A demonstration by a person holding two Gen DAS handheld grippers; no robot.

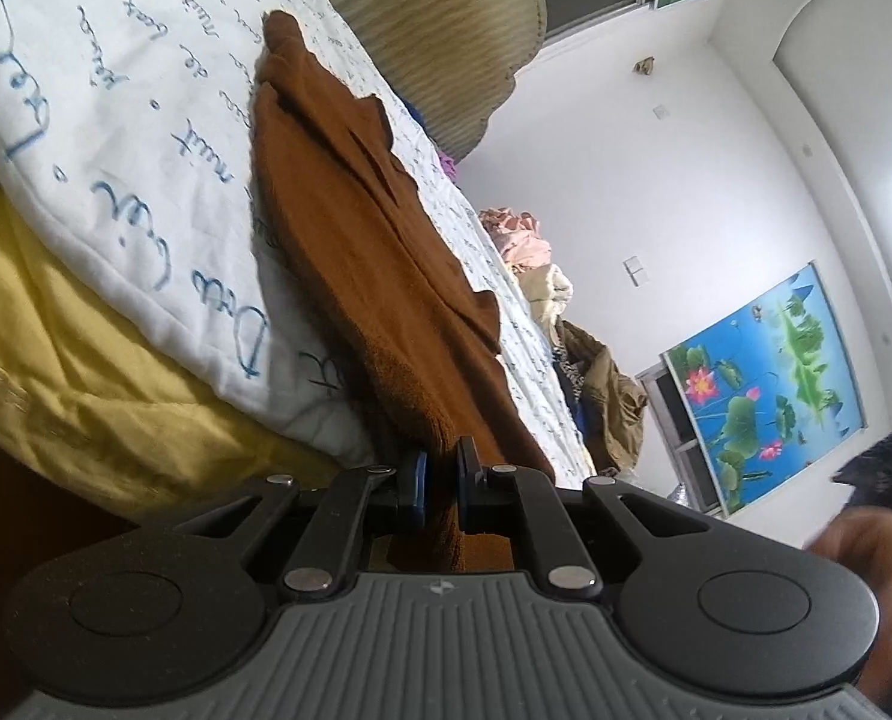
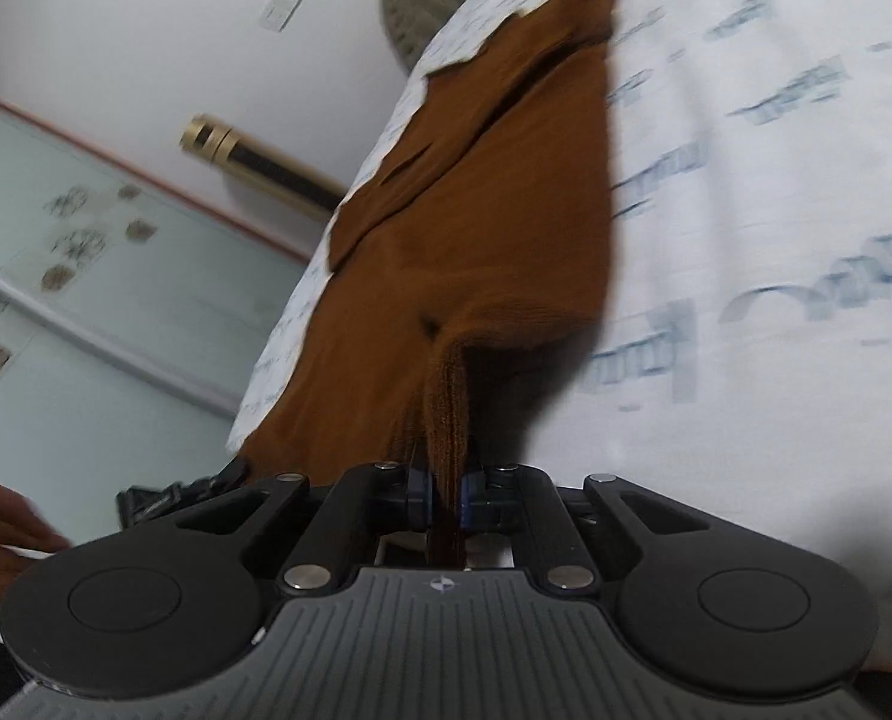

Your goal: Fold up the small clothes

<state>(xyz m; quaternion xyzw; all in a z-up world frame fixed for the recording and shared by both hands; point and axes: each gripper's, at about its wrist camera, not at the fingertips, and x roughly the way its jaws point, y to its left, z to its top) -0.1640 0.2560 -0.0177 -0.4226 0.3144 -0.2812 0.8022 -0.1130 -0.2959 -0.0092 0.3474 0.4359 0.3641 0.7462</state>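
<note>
The left tool (image 1: 440, 489) is clamped tight on the near edge of the brown garment (image 1: 350, 228), which lies stretched out flat along the white quilt (image 1: 122, 120) on the bed. Over on the right, the right tool (image 2: 444, 495) pinches a bunched fold of that same cloth — both grips firm.

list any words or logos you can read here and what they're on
Blue cursive script covers the white quilt; no word reads with certainty in the left wrist view.
The right wrist view shows the same print blurred, unreadable.
A small round emblem on each claw body, no letters.
No text on the brown garment.
</note>
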